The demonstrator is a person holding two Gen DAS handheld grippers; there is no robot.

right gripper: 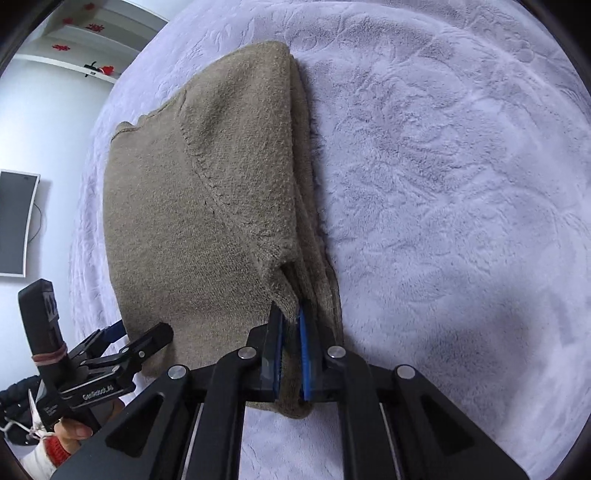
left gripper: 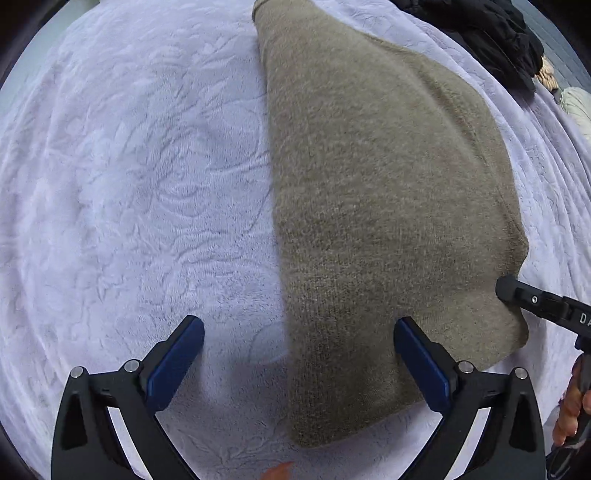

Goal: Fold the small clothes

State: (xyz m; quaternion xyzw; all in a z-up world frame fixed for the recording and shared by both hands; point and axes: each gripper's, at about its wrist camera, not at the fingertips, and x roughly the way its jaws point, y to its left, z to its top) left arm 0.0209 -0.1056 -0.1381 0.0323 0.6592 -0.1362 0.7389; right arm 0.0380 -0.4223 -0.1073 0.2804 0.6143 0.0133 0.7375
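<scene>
Lavender fleece blanket (left gripper: pixel 129 184) under folded tan sweater (left gripper: pixel 369 203); right gripper (right gripper: pixel 291 321) clamps near edge, left gripper (left gripper: pixel 299 354) spread wide; lift evenly.

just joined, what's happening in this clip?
A person is folding a tan knit sweater on a pale lavender blanket, holding tongs in each hand. The right tongs are shut on the sweater's near edge, pinching several folded layers. The left tongs are open over the sweater's other near corner, one finger above the fabric, one above the blanket, gripping nothing. The sweater already lies folded lengthwise. Dark clothing sits at the far edge.
</scene>
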